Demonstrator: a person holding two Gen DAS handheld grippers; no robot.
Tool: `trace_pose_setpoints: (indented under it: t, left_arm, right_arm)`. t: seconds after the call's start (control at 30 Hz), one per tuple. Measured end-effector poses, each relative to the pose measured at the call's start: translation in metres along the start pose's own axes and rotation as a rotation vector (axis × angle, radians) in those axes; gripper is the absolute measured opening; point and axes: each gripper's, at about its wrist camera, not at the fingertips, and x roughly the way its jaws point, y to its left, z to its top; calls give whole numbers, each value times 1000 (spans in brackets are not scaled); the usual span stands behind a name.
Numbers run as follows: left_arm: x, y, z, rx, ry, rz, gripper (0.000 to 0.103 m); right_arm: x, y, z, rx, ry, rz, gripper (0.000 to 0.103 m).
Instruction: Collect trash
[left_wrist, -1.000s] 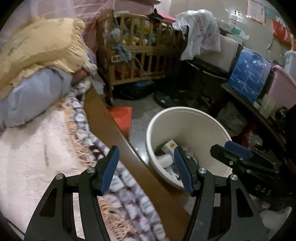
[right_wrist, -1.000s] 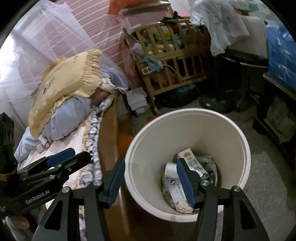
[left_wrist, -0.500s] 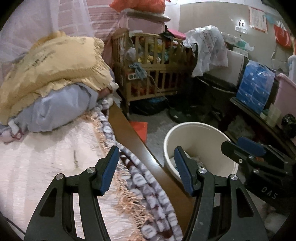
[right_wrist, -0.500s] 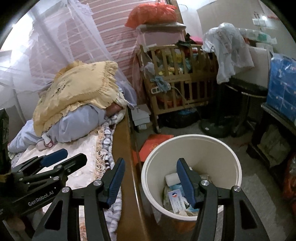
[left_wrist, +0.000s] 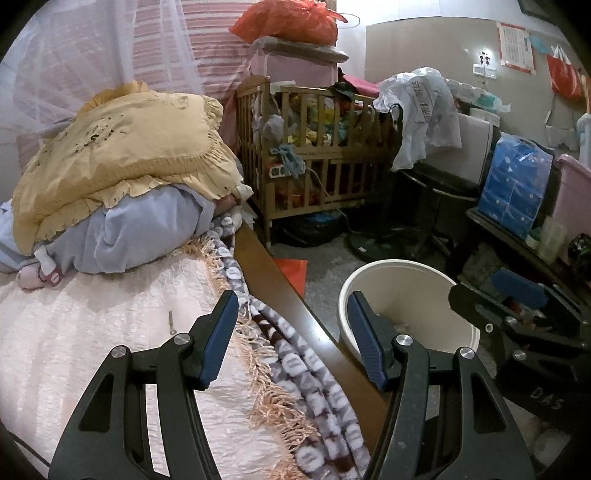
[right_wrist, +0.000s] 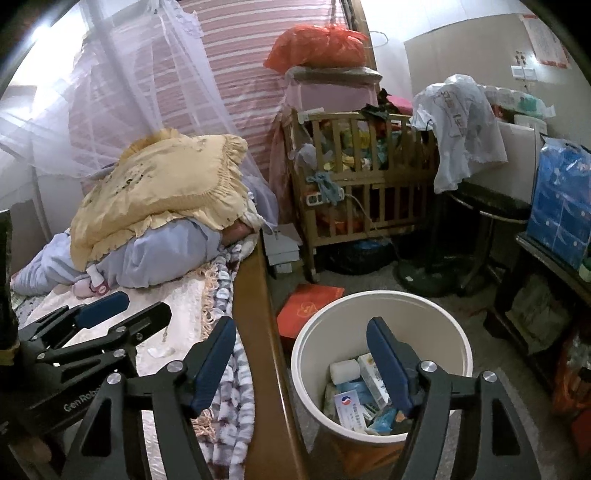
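A cream trash bin (right_wrist: 376, 295) stands on the floor against the wooden bed edge, and its rim also shows in the left wrist view (left_wrist: 399, 264). Cartons, a white roll and wrappers (right_wrist: 354, 391) lie at its bottom. My right gripper (right_wrist: 301, 332) hovers above the bin's near left rim. Its jaws are opening and nothing is between them. My left gripper (left_wrist: 291, 306) is open and empty over the fringed blanket (left_wrist: 306, 369) at the edge of the bed. A small white scrap (right_wrist: 159, 350) lies on the pink bed cover.
A yellow pillow (left_wrist: 122, 155) tops a blue bundle at the head of the bed. A wooden crib (right_wrist: 369, 177) full of clothes stands behind. A red folder (right_wrist: 306, 306) lies on the floor by the bin. A dark stool (right_wrist: 484, 206) and a shelf with blue packs (right_wrist: 561, 206) are on the right.
Both grippers have risen and tilted up, so the bin sits lower and smaller in each view. The right jaws now stand wider apart. The left jaws are unchanged.
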Motion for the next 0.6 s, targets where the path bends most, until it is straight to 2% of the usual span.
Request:
trace_pose_setpoints:
  t: [0.6]
  left_arm:
    - [-5,4,-1,-32,-23,3,60]
  right_arm:
    - [-7,-1,2,-5,-18,-37,72]
